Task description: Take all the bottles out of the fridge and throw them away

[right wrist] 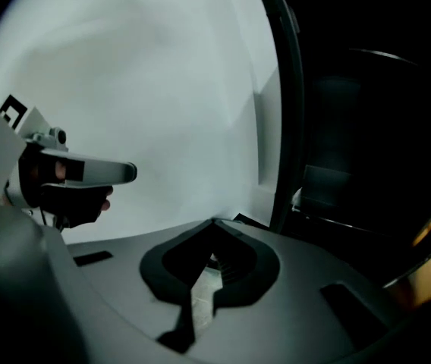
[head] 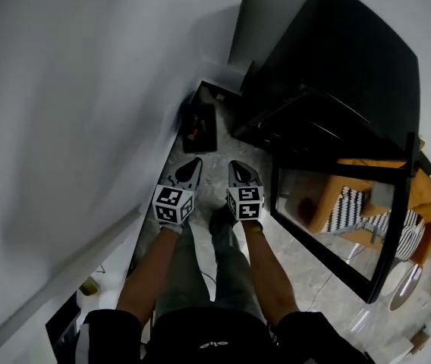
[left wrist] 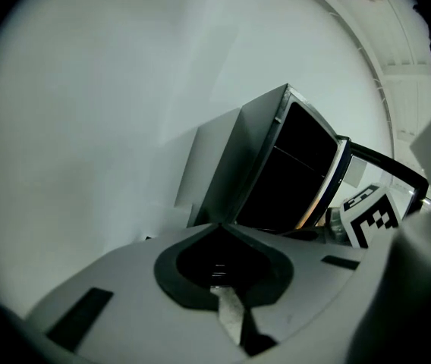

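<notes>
Both empty, pinched shut, the left tool (head: 193, 165) and right tool (head: 238, 169) are hovering by the fridge (head: 337, 67), probably risking clipping its open door (head: 306, 203).

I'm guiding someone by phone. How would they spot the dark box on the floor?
Find the black fridge with its glass door open. Left of it, against the white wall, sits the dark box. Unlike the fridge, it is low, with something red showing on it.

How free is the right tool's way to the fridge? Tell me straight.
Probably free: the right tool, shut and empty, points toward the black fridge close ahead, with only bare floor between them.
</notes>
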### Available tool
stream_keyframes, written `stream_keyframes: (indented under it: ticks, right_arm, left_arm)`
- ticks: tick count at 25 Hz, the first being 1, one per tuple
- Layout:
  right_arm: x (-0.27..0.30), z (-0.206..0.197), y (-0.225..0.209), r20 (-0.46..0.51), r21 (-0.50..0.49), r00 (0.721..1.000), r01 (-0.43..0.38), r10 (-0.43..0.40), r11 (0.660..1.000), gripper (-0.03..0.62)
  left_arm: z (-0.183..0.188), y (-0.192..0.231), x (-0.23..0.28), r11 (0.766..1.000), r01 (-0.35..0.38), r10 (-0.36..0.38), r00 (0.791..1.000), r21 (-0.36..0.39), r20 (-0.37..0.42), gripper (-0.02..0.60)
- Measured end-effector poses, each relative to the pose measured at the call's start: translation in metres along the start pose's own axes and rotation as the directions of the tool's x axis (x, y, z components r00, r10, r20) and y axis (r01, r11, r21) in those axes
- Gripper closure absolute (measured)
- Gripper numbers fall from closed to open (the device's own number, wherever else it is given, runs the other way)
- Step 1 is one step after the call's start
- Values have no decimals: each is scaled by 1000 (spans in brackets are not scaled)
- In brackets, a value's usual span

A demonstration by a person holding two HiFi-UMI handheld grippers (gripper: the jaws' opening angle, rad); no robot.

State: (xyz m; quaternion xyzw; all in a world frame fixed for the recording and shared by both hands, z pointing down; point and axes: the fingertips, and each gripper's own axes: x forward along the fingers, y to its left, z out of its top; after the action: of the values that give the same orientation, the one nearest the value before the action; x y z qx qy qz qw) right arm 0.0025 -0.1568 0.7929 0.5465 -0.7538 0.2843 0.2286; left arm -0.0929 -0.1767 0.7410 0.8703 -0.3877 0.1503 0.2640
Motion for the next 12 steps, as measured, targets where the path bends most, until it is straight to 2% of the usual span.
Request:
stream_keyframes:
  ticks: [5,12]
  right_arm:
    - [-86,34,-19,48,11,999,-3,2,1000,585]
    - [-186,60,-48,108,53,994,21,-27,998,585]
  left_arm:
    - [37,-63,-31,1000,15,-16,999,17,40,581]
    - [81,-140,-67,999,32,-34,998,41,61,581]
